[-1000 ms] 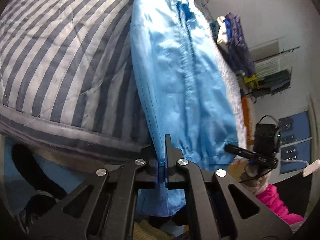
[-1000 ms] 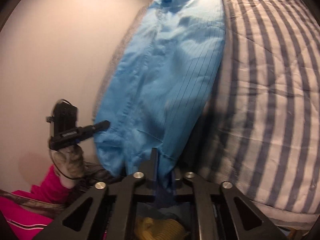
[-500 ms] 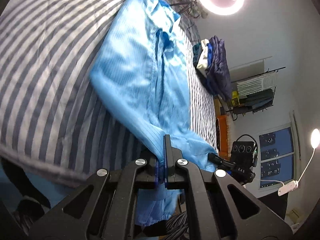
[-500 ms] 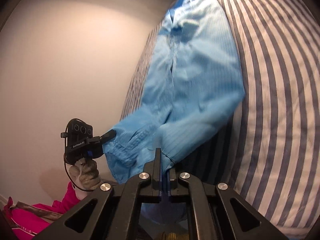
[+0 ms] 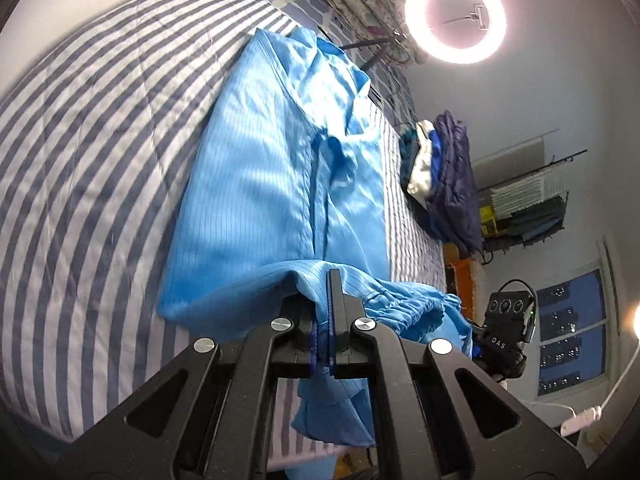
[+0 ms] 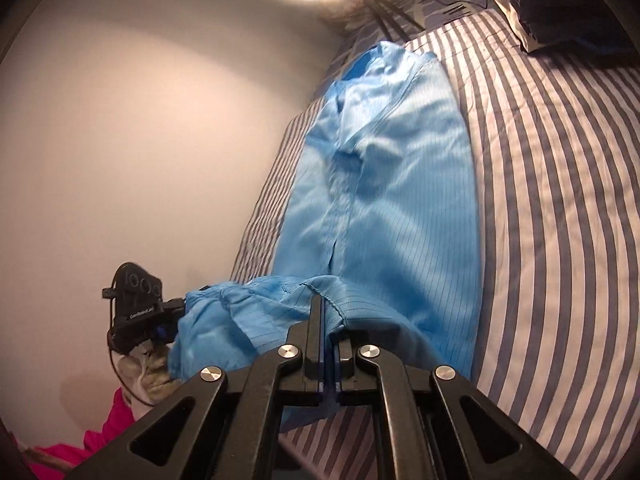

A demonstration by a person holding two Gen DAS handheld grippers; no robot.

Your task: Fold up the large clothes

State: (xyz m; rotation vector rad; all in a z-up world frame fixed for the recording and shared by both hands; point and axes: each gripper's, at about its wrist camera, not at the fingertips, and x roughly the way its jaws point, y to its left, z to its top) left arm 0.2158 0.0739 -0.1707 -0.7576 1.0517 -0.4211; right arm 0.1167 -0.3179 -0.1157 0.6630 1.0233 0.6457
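Left gripper: you've got it clamped tight on the hem of the blue garment; cloth hangs below the jaws.
Right gripper: yours is pinched closed on the same hem, at the other end.
Garment: collar end lies flat along the striped bedspread; hem end is lifted off the bed between your two grippers, bunched and sagging.
Surroundings: dark clothes pile further along the bed, ring light overhead.

Each wrist camera looks forward and downward along its own gripper, close above the bed's near edge, both sharing the blue garment ahead.
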